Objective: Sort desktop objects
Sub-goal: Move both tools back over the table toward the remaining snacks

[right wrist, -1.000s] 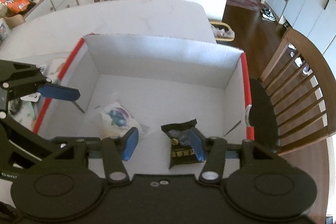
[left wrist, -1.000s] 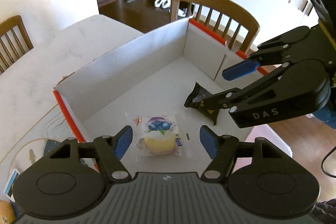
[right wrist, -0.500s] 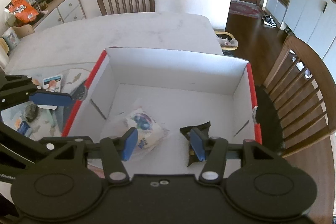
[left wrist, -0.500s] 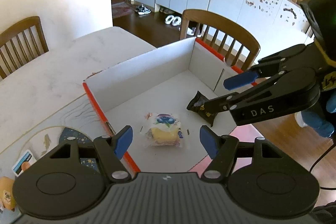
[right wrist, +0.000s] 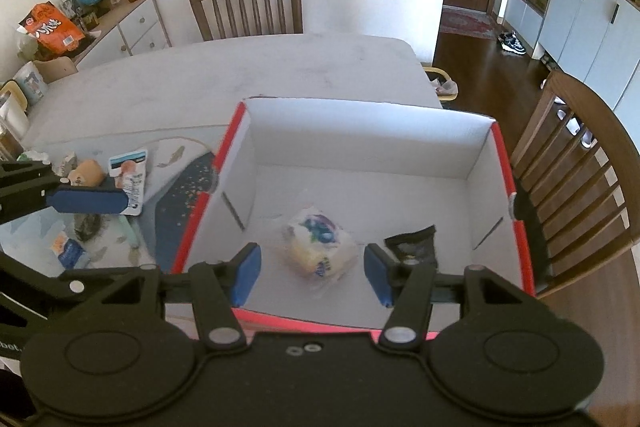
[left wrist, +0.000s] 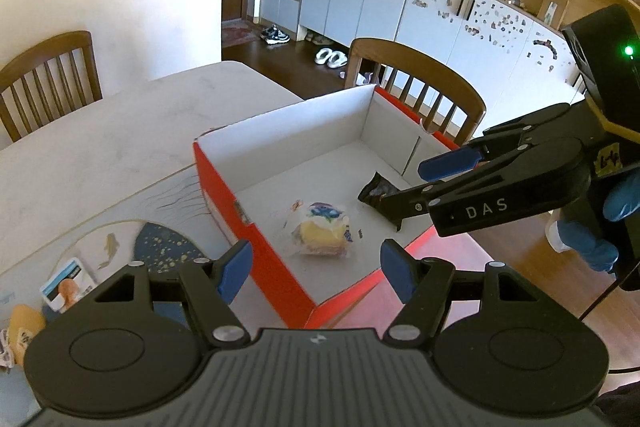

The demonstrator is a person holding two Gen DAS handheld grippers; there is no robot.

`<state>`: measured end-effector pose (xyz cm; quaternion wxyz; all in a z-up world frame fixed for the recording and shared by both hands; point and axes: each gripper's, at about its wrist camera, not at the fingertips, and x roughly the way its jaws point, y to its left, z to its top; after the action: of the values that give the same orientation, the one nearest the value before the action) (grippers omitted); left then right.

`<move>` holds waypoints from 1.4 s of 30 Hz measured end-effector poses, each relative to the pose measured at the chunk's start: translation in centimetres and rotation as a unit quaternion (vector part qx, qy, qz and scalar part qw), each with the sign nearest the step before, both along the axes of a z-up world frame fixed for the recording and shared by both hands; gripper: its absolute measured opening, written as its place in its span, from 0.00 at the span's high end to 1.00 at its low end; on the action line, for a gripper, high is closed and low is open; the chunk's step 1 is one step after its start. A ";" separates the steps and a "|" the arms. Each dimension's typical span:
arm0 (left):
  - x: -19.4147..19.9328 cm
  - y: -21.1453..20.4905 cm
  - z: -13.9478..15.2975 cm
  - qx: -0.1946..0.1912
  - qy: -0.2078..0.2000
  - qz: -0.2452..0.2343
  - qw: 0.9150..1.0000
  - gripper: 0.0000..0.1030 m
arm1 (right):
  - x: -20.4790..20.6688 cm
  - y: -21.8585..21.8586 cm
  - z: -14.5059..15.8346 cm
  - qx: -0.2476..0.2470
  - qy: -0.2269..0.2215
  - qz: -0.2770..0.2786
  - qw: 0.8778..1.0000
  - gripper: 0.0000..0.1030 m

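Observation:
A white cardboard box with red outer walls (left wrist: 224,187) (right wrist: 504,155) stands on the table. Inside lie a clear-wrapped yellow bun with a blue label (left wrist: 320,229) (right wrist: 320,247) and a small black snack packet (left wrist: 374,189) (right wrist: 414,245). My left gripper (left wrist: 316,271) is open and empty, held above the box's near corner. My right gripper (right wrist: 312,273) is open and empty, above the box's near wall; it also shows in the left wrist view (left wrist: 452,163). Several small items lie left of the box: a white-blue card packet (right wrist: 130,179) (left wrist: 66,283), a tan object (right wrist: 86,171) and a blue sachet (right wrist: 70,251).
A patterned placemat (right wrist: 180,195) lies under the loose items beside the box. Wooden chairs stand at the far side (right wrist: 248,3) and right side (right wrist: 580,163) of the table. A sideboard with a globe and an orange bag (right wrist: 52,27) is at the far left.
Both grippers have pulled back and up from inside the box. The bun and black packet stay on the box floor. Both stay open.

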<state>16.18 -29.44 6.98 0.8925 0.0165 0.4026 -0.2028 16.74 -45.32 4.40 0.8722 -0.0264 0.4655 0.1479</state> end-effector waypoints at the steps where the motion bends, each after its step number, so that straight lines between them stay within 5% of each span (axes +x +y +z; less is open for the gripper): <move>1: -0.3 0.4 0.0 0.000 -0.002 0.001 1.000 0.32 | -0.2 0.4 0.1 0.001 -0.001 -0.001 1.000 0.44; 18: -5.5 10.7 -0.7 0.019 -0.025 0.032 0.999 0.32 | -3.7 10.9 0.7 0.013 -0.029 0.019 0.999 0.38; 29: -8.1 17.4 -2.3 0.020 -0.022 0.061 0.998 0.17 | -4.4 17.5 -1.2 0.015 -0.024 0.038 0.999 0.32; 33: -8.7 19.2 -3.0 0.021 -0.024 0.073 0.997 0.03 | -4.5 19.2 -2.1 0.015 -0.029 0.047 0.998 0.28; 42: -9.2 21.5 -5.3 0.024 -0.018 0.106 0.994 0.00 | -4.0 21.8 -4.2 0.010 -0.035 0.059 0.998 0.20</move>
<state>7.01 -7.94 1.67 0.9156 -0.0014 0.3904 -0.0968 12.72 -23.52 0.19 0.8778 -0.0501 0.4313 0.2026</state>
